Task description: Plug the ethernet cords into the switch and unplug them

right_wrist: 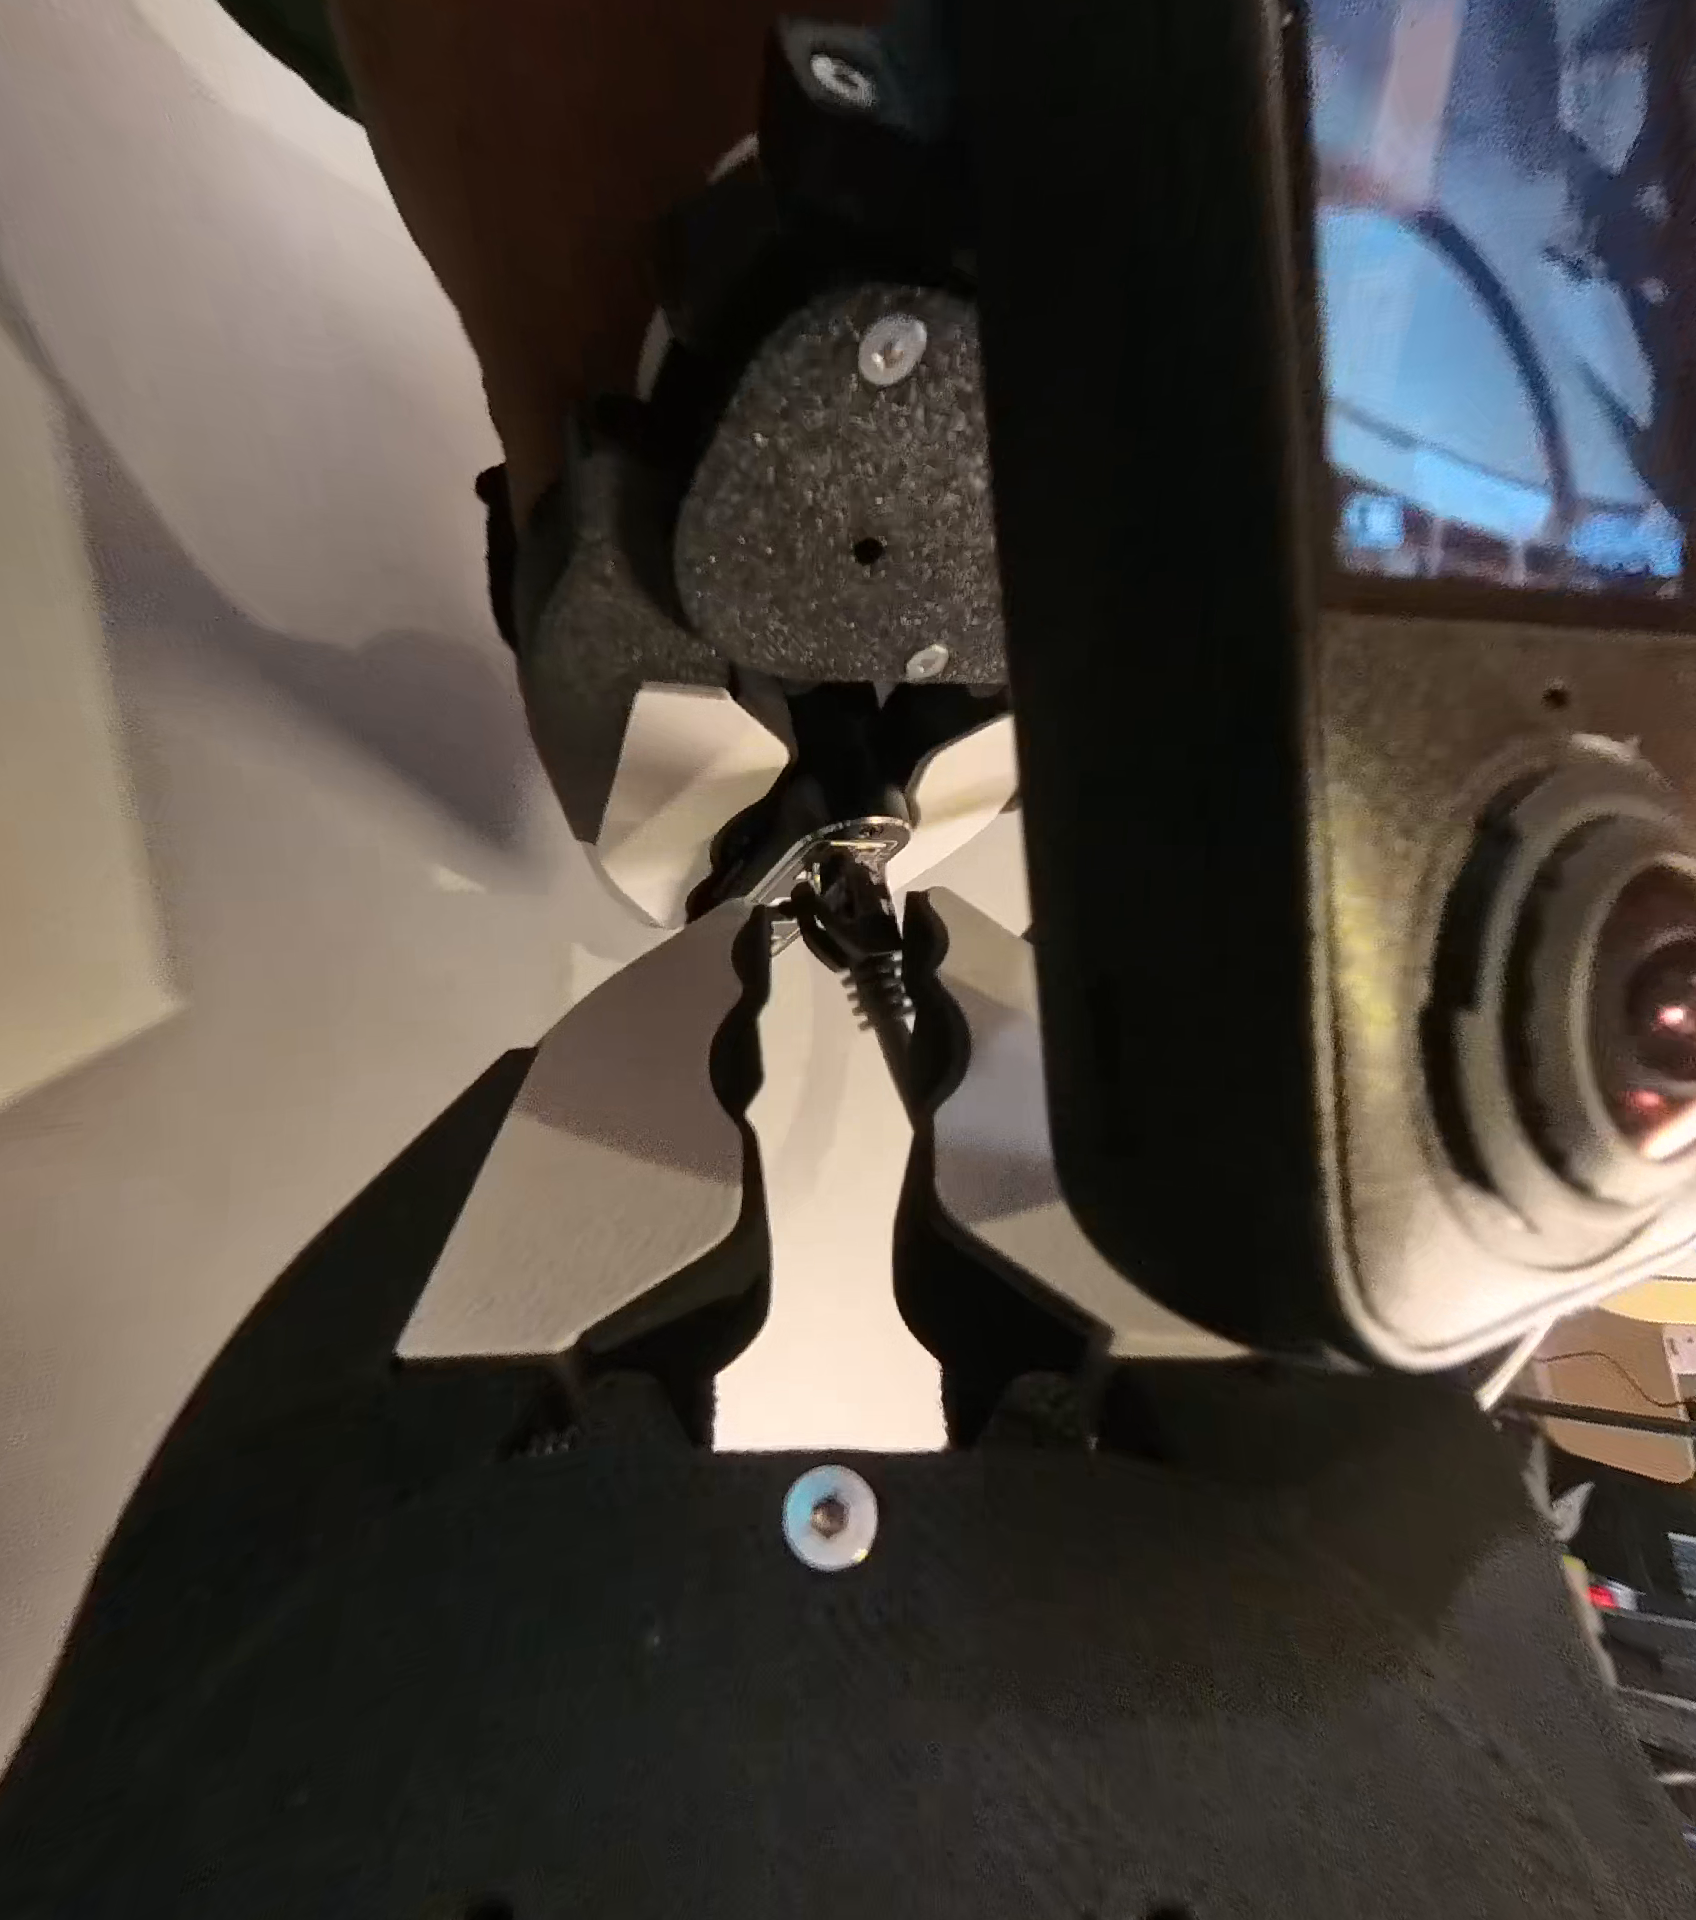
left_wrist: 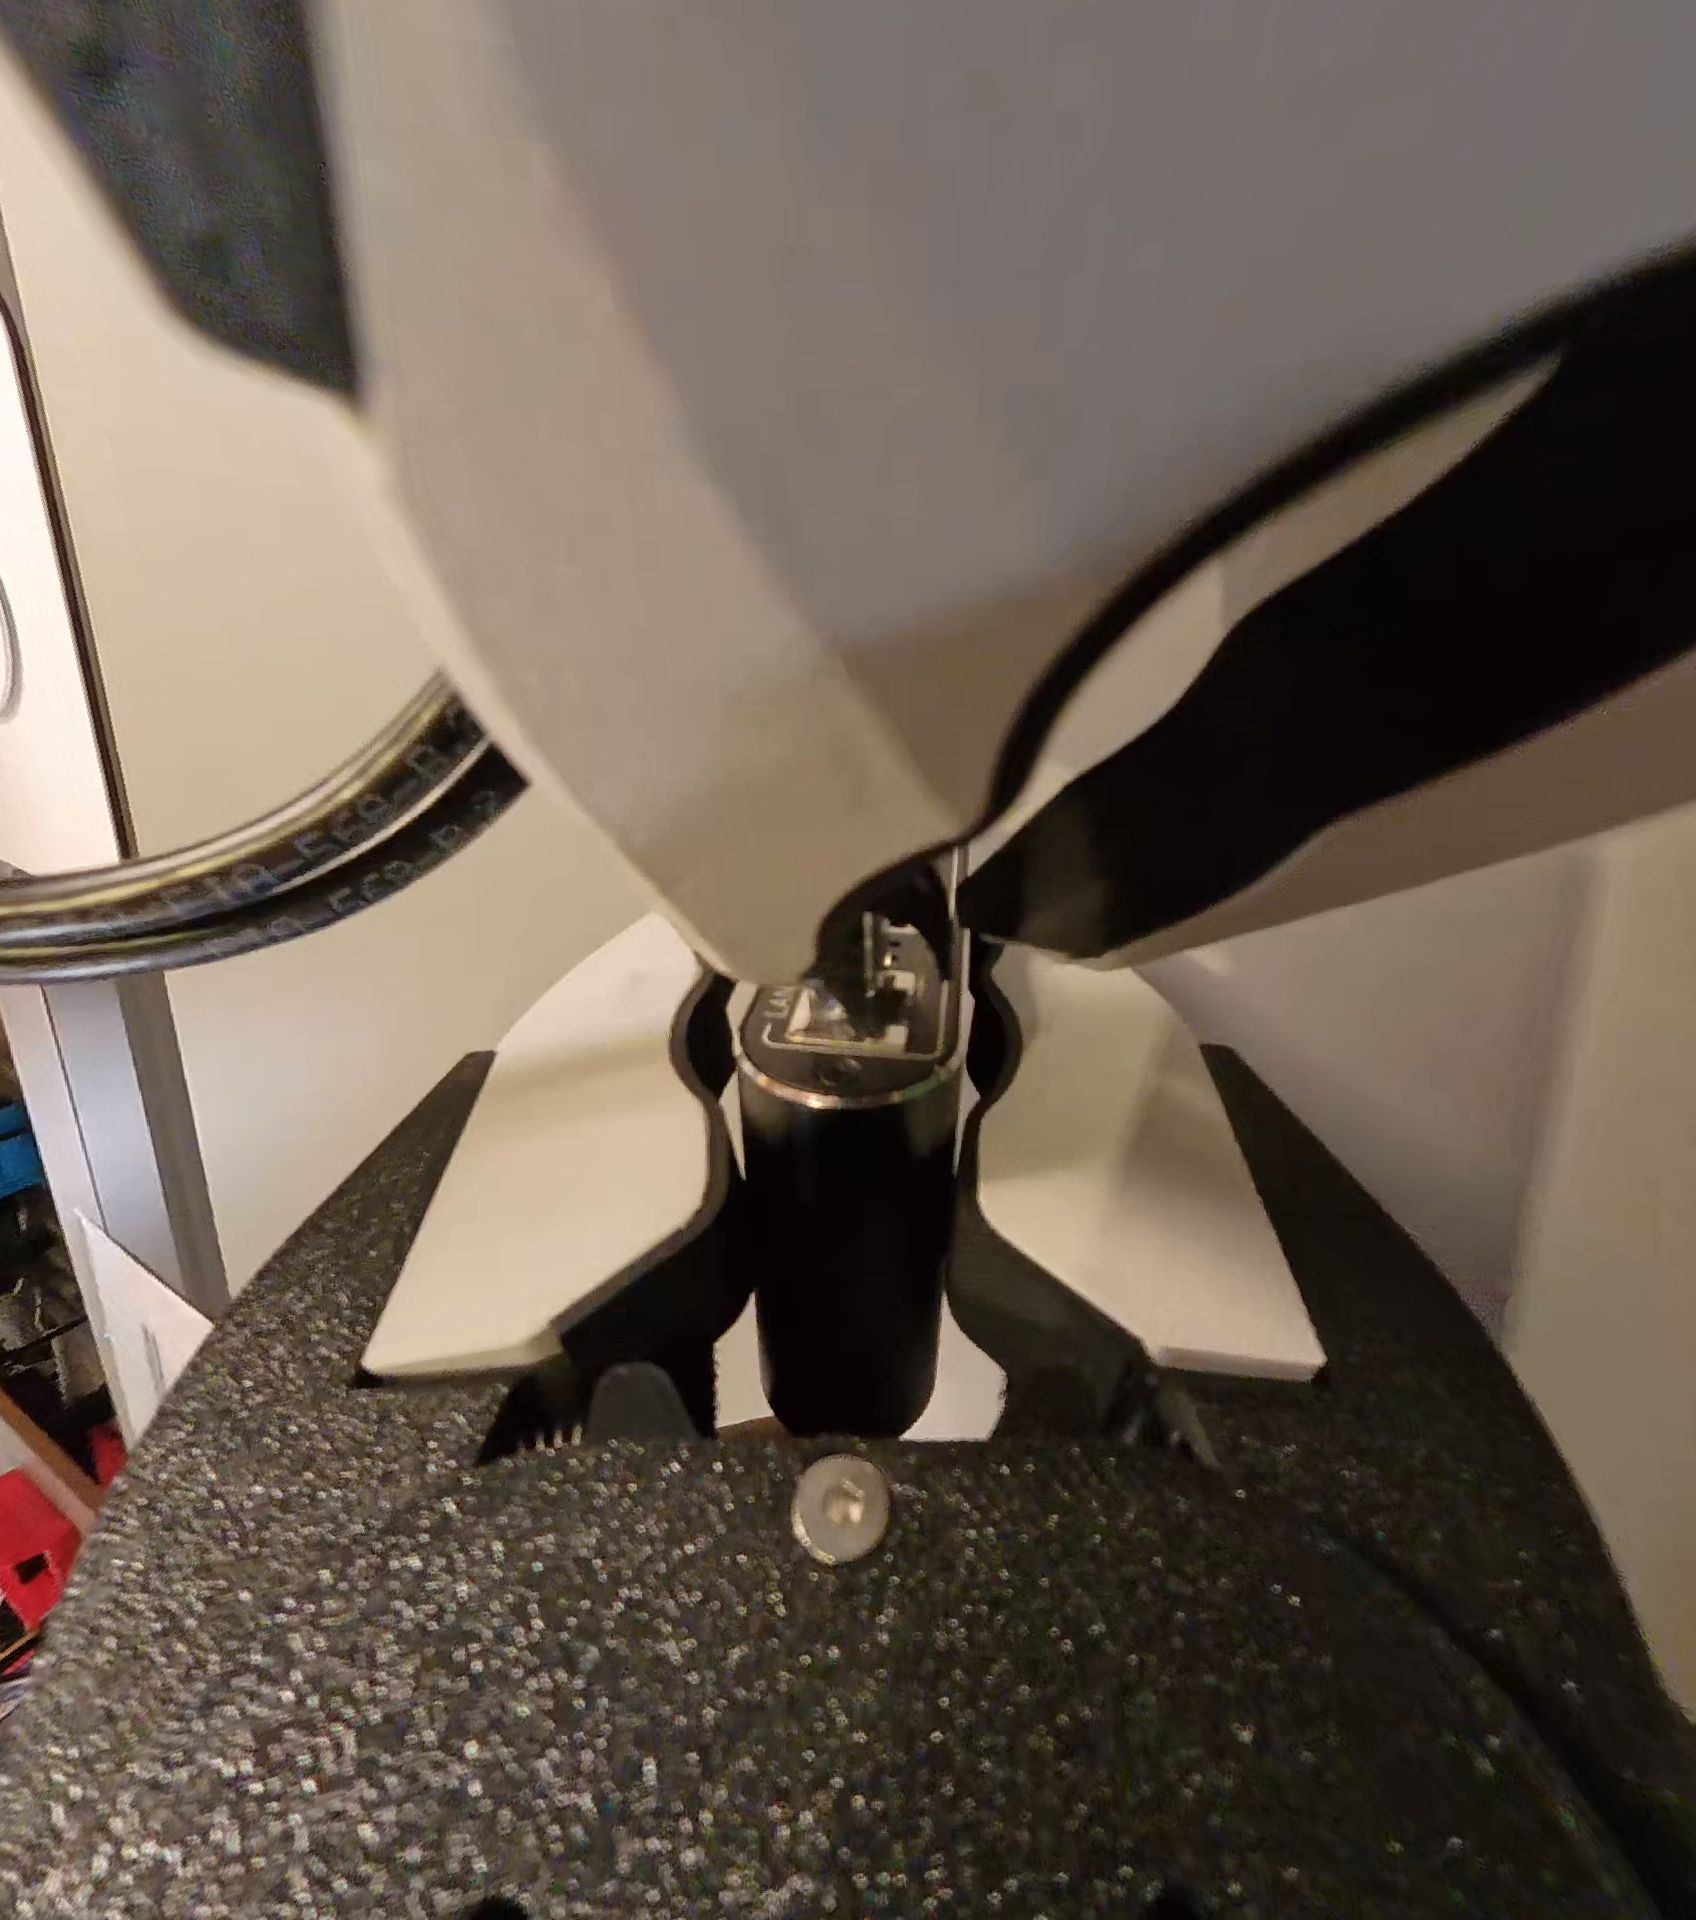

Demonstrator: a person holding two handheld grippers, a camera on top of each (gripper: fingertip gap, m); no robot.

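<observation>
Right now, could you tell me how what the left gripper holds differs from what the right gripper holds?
The left gripper clamps a rigid black switch with a metal port face; the right gripper pinches a ribbed ethernet cord at its plug boot. The switch fills its jaws; the cord is thinner. Both are black and meet at the port.

The right gripper [left_wrist: 958, 914] looms blurred across the left wrist view, covering most of the switch's [left_wrist: 849, 1195] port face (only a sliver shows). The black cord [left_wrist: 200, 894] vanishes behind it and past the left edge. In the right wrist view, the plug's [right_wrist: 849, 914] seating is too small to tell.
</observation>
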